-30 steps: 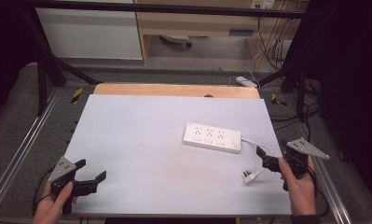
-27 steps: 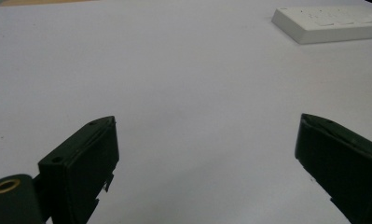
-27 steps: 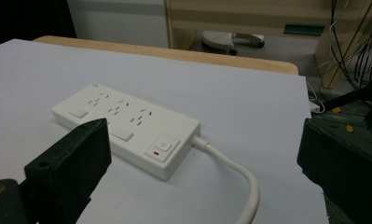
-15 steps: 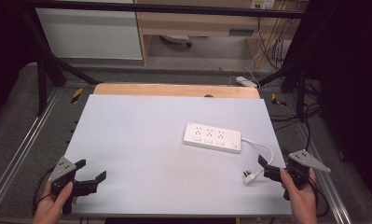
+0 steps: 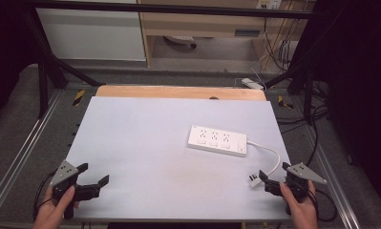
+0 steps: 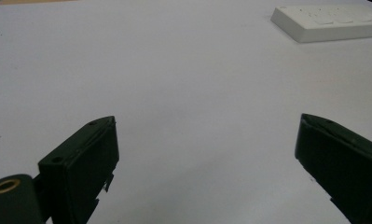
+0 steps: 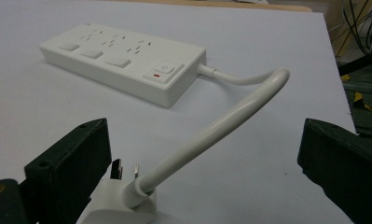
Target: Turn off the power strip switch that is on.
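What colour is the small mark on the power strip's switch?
Red, on the white power strip; clearest in the right gripper view.

You have a white power strip (image 5: 218, 140) lying flat on the right half of the table, a little turned, with its long side running left to right. It has three socket groups on top, each with a small button, and one bigger switch with a red mark at the right end. From that end a short white cable (image 5: 273, 160) bends in an arc toward you and ends in a white plug (image 5: 254, 180). The plug lies near the front right edge, its metal pins pointing to the strip.
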Available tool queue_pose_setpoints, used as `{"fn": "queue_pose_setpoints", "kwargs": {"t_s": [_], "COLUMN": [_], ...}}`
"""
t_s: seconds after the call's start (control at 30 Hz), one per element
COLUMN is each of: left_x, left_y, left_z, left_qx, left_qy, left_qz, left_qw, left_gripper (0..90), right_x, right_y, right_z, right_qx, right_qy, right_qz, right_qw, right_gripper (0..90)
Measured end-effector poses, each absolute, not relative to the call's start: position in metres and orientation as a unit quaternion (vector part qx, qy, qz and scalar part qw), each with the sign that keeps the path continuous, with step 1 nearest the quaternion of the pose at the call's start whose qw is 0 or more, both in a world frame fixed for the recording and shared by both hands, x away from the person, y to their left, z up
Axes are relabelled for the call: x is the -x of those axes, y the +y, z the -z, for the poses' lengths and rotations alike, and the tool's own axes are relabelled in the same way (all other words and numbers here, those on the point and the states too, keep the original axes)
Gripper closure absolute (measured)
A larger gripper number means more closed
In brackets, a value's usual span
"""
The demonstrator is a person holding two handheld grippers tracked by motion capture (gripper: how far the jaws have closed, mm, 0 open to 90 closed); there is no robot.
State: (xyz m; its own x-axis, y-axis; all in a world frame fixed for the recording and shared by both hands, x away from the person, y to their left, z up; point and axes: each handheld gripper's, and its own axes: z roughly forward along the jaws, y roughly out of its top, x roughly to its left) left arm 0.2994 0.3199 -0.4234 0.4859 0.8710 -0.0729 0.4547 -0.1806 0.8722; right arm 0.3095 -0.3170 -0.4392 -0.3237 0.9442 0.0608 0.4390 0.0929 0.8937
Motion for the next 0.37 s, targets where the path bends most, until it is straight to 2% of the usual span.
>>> {"fn": "queue_pose_setpoints", "kwargs": {"t_s": [0.37], "left_x": [-0.299], "left_y": [0.32], "left_z": [0.423], "left_qx": [-0.734], "left_qy": [0.45], "left_qz": [-0.23], "left_qw": [0.453], "left_gripper": [6.1], "right_x": [-0.312], "right_y": [-0.306], "right_z": [0.448], "right_qx": [-0.497], "right_qy": [0.708], "right_qz": [-0.43], "right_qw": [0.257], "right_gripper": [2.9]}}
